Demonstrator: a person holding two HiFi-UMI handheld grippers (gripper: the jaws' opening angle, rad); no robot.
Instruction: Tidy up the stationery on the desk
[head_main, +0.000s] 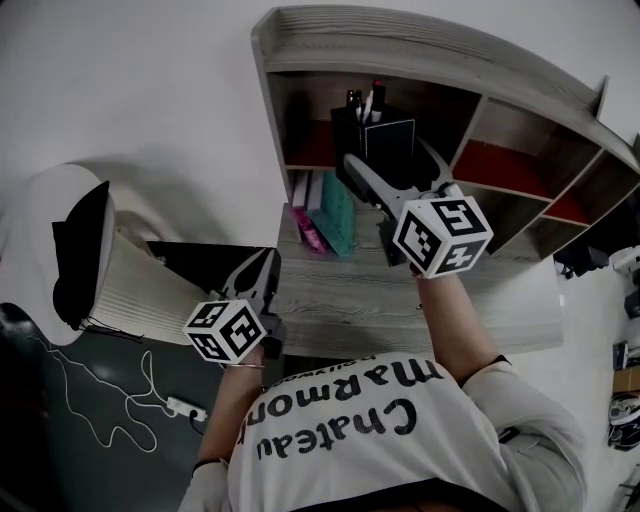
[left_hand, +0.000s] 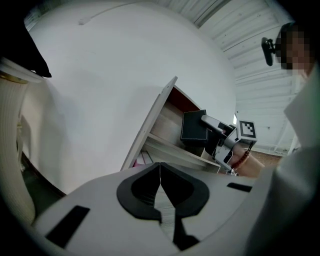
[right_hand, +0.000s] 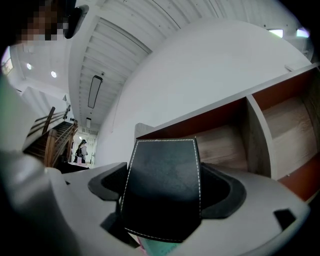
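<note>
While the pen holder (head_main: 390, 135) is inside the shelf (head_main: 420, 50)
My right hand-held gripper (head_main: 388, 170) clamps it; my left hand-held gripper (left_hand: 160, 192) is closed, empty.

Jaws clamp black pen holder (right_hand: 161, 187).

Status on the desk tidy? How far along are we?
Looks done: the books stand upright under the shelf. In hand: the right gripper has its jaws on the black pen holder, pens in it, at the shelf's upper left compartment; whether it is seated there I can't tell. Left to do: set it down and release. The left gripper is shut and empty.
</note>
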